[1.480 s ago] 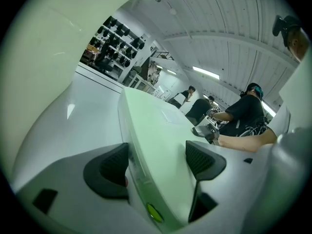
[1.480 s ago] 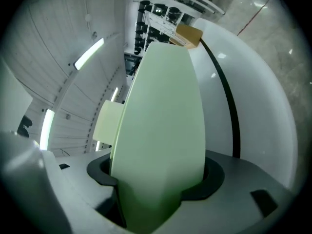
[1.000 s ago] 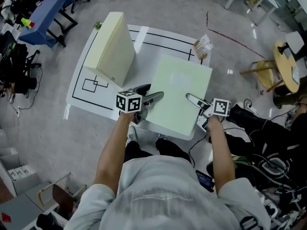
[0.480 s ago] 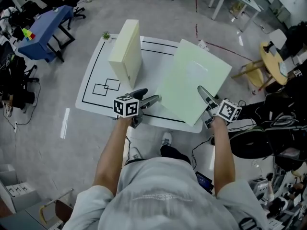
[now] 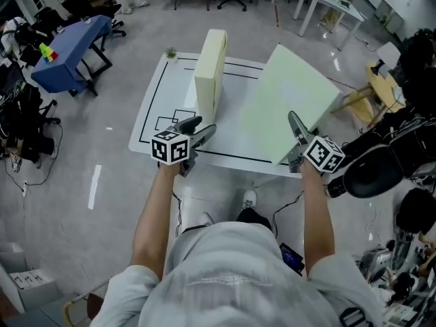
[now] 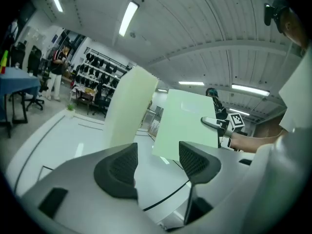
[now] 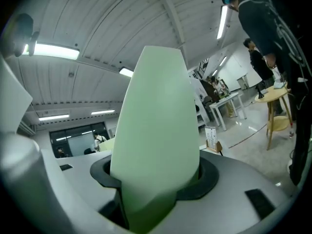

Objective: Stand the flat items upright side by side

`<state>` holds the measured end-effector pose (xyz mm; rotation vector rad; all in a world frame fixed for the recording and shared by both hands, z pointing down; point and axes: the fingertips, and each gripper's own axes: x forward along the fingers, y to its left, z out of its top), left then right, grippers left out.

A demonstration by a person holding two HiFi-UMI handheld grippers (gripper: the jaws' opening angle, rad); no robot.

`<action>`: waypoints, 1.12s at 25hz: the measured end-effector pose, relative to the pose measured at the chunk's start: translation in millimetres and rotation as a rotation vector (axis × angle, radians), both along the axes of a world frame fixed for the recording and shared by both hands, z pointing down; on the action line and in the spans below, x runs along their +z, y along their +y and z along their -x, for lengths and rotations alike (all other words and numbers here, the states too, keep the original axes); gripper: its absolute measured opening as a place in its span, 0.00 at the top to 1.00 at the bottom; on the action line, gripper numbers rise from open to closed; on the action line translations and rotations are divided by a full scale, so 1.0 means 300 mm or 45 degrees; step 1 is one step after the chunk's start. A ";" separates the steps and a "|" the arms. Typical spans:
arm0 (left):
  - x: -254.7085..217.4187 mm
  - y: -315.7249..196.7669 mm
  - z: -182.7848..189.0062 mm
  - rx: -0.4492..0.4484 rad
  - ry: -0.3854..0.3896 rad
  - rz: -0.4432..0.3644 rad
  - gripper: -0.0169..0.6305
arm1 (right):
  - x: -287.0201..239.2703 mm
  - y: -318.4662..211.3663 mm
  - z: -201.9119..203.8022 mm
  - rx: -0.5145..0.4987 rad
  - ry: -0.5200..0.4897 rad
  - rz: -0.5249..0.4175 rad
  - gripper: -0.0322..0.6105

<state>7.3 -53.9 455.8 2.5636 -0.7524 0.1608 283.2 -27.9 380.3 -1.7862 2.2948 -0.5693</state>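
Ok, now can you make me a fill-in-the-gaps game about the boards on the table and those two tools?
The right tool is clamped on the pale ____ board. The cream slab stands ____ on the white table. In the head view, the cream slab is to the ____ of that board. On the left tool, the jaws are closing with ____ between them.
Missing words: green, upright, left, nothing.

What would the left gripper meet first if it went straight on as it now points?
Probably the green board that the right gripper holds tilted; the cream slab stands left of that line. On the left gripper the jaws are closing, empty.
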 end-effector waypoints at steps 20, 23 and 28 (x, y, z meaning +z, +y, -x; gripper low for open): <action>-0.495 -0.422 0.111 -0.075 0.293 -0.051 0.56 | 0.028 -0.431 0.255 0.186 0.567 -0.190 0.48; -0.497 -0.472 0.086 -0.057 0.272 -0.027 0.57 | 0.083 -0.487 0.307 0.186 0.615 -0.175 0.48; -0.434 -0.528 0.052 -0.042 0.175 -0.009 0.57 | 0.185 -0.553 0.366 0.171 0.630 -0.128 0.48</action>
